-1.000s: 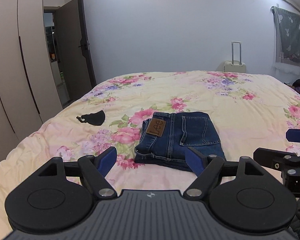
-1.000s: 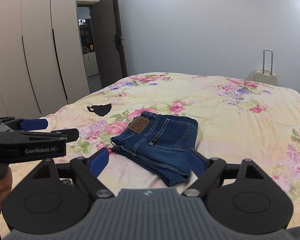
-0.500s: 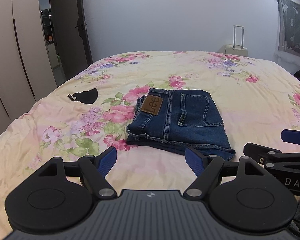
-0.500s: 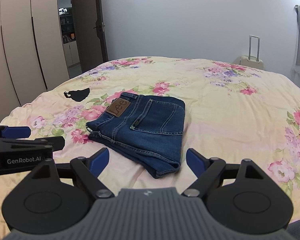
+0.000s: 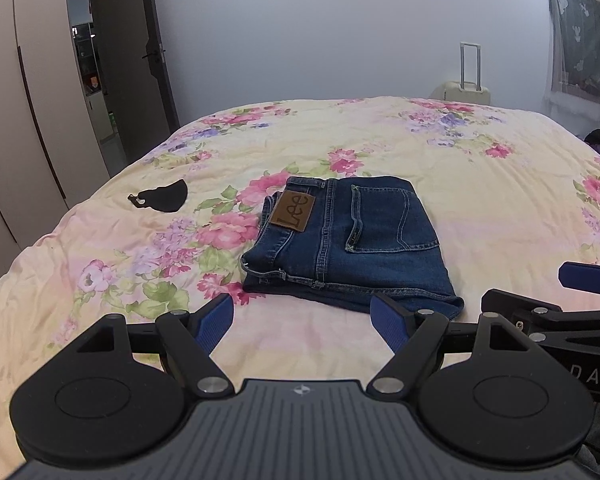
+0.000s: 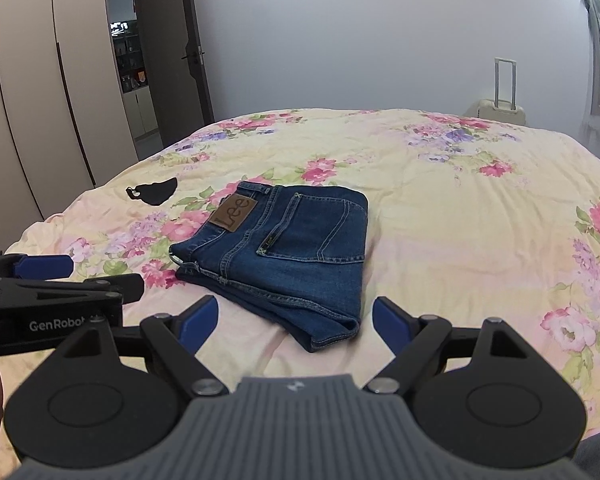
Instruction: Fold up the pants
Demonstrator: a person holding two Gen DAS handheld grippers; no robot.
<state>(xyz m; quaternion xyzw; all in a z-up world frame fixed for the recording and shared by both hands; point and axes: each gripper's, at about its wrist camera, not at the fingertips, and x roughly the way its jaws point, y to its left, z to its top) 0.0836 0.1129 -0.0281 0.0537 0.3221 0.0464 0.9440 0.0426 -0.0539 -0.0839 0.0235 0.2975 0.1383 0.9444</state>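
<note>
Fingers [image 5: 216,322] on the left gripper [image 5: 303,318] are spread wide, blue pads facing each other with nothing between them, just hovering over the near edge of the bed [image 5: 480,184]. Same deal on the right gripper [image 6: 296,322]: its fingers [image 6: 199,322] are wide apart and empty too, above the bedspread. Each gripper pokes into the other's view from the side, so they're held side by side, close together.

Just past the fingertips sit the jeans [image 5: 352,240], folded into a compact, roughly square stack lying flat on the bed. Back pocket [image 5: 388,216] faces up, and the brown Lee patch [image 5: 294,212] is at the waistband, toward the left. The waistband edge looks a bit loose at the near-left corner, with layers peeking out at the front edge. Neither gripper is touching the denim.

Further left on the floral cover, well apart from the jeans, is a small black mask [image 5: 162,198]. Beyond the bed there's a pale suitcase [image 5: 466,90] against the far wall, a wardrobe [image 5: 24,100] on the left with an open door [image 5: 140,60] beside it, and a curtain [image 5: 580,36] on the right.
</note>
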